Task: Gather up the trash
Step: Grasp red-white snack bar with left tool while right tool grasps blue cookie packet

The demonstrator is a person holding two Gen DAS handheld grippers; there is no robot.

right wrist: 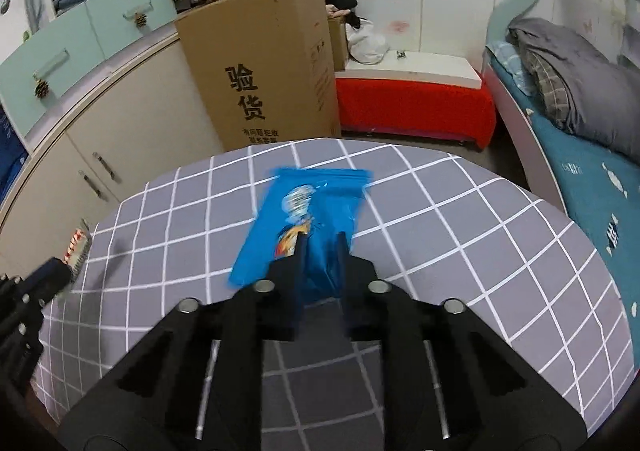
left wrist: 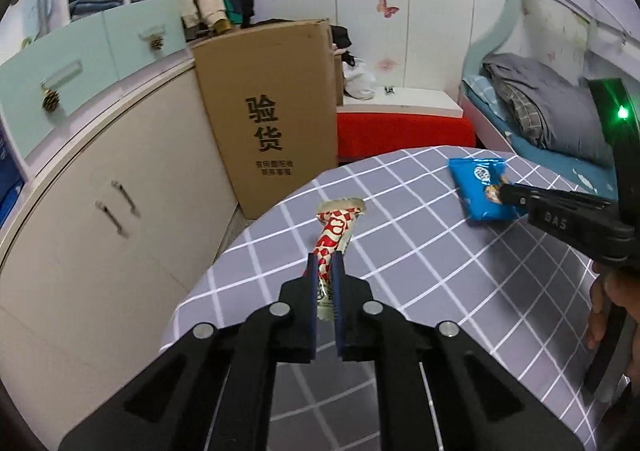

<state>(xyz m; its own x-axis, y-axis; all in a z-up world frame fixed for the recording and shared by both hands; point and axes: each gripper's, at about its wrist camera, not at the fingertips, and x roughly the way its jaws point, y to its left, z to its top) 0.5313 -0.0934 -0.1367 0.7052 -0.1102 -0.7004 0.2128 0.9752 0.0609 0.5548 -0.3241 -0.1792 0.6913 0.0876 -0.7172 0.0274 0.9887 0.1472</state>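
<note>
left wrist view: left gripper point(left wrist: 325, 263) pinches the red-white wrapper point(left wrist: 334, 229) over the checked table point(left wrist: 400, 251); right gripper point(right wrist: 320, 243) holds the blue packet point(right wrist: 308, 207).

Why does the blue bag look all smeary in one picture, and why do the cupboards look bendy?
Right wrist view: the blue bag is motion-blurred between the right gripper's fingers. Left wrist view: the same bag looks sharp, as does the red wrapper. Both views: the fisheye lens bows the cupboards.
</note>
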